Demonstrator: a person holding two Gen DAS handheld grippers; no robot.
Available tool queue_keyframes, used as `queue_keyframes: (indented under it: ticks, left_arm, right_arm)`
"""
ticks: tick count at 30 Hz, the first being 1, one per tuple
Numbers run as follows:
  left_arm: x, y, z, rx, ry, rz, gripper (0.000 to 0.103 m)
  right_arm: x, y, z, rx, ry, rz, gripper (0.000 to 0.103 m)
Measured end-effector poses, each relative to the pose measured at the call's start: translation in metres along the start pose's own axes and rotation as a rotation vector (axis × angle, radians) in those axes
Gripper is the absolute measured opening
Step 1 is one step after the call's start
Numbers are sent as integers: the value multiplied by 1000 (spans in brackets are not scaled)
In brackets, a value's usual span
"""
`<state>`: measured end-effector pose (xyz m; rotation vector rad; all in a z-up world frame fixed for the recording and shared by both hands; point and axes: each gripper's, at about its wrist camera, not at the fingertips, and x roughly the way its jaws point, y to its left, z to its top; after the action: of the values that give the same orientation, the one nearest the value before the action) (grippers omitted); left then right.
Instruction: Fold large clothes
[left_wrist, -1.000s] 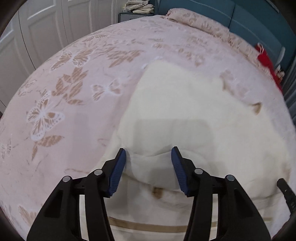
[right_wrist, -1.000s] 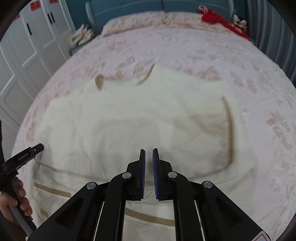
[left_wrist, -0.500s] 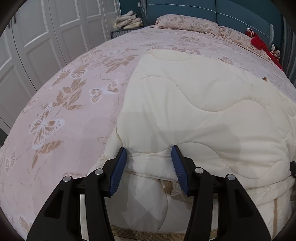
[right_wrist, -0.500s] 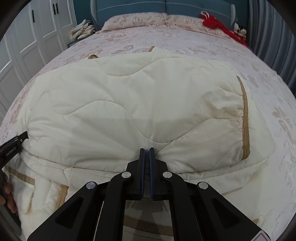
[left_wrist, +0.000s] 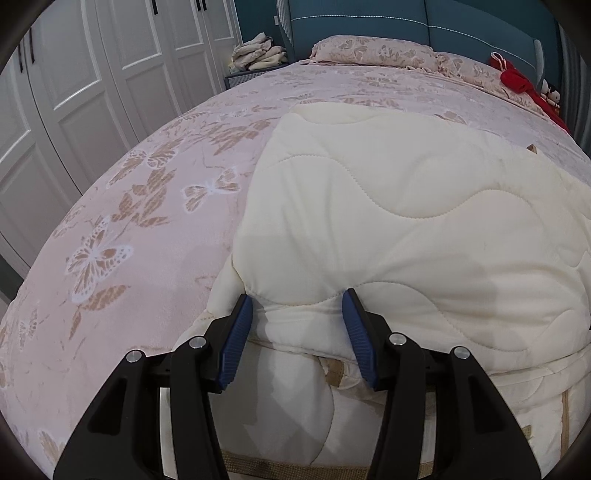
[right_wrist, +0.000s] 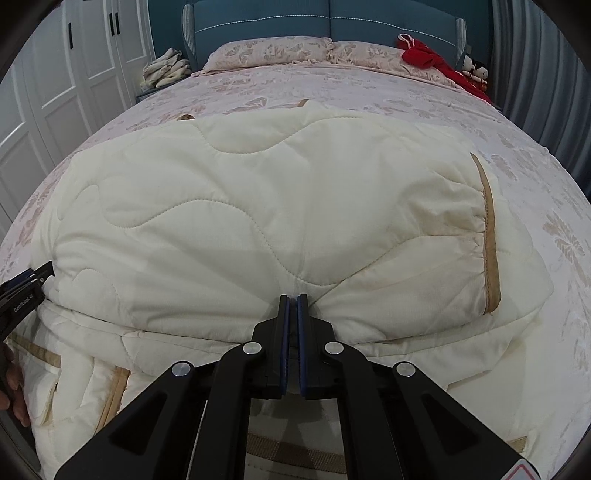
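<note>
From the left wrist view: left tool (left_wrist: 297, 314) spread wide, blue pads either side of a thick bunched edge of the cream quilted garment (left_wrist: 406, 221), fabric bulging between the pads and brushing their tips but not pinched; probably set that way to take in several padded layers at once, or to let them go, no telling which. Garment lying on the bed (left_wrist: 147, 221), top layer doubled over toward the near edge, tan trim peeking from the lower layers just under the tool. Butterfly-print cover bare to the left; white wardrobe doors (left_wrist: 92, 74) beyond, a small heap of folded cloth (left_wrist: 258, 55) on a stand beside the blue headboard (left_wrist: 424, 22), something red (left_wrist: 517, 79) at the far right of the pillows. From the right wrist view: right tool (right_wrist: 291, 314) clamped tight on the near edge of the same garment, creases fanning out from the pinch, a sign of tension through the top layer; likely held so to keep the fold line from sliding while the other corner gets handled. Elastic cuff with tan binding (right_wrist: 489, 240) at the right end of the folded layer, gathered and lying flat. Left tool's tip visible at the far left edge, level with the same fold, so both ends of the edge roughly aligned. Fold judged partly done: one layer over, bulky lower layers not yet squared.
</note>
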<state>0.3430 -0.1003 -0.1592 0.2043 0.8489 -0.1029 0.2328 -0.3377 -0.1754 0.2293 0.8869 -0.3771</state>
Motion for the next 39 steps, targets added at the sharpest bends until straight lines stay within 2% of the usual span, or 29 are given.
queue_keyframes:
  ticks: [11,13,16,17,19,20,21,23,25,26,30,34,39]
  left_arm:
    - [0,-5,-1,20,-16,31,50]
    - [-2,-1,1,9,-14,13,49]
    - [-15,14,12,-32,7,-59,50]
    - [-24,22,17,-44,7,-73,50]
    - [-39,35,31,-72,-21,-78,61]
    - [-46,43,43,-96,-39,-91,62]
    - [-47,46,51,-109,-47,-96,62]
    - [-44,50,85,-141,-53,-106,62]
    - [-32,48,112,-162,-51,-132,65]
    - [-21,43,127,-168,-40,-134,65]
    - [26,17,162,-140,-5,-110,64]
    - [64,2,164,-119,28,-78,65]
    - [103,-4,149,-106,76,-60,65]
  right_arm:
    - [0,-6,0,28,-19,33,1]
    - [-3,-15,2,68,-11,77,0]
    - [-19,-31,9,136,14,122,1]
    - [-28,-36,10,147,13,110,5]
    - [-50,-45,15,152,-19,50,17]
    - [-56,-48,20,154,-31,33,30]
    - [-62,-50,26,159,-43,18,38]
    - [-64,-50,49,170,-51,25,38]
    - [-58,-40,74,162,-53,67,39]
    - [-51,-29,90,145,-56,92,43]
    - [-12,23,139,66,-41,199,45]
    - [35,71,171,15,-6,251,45]
    - [84,117,190,-75,29,237,45]
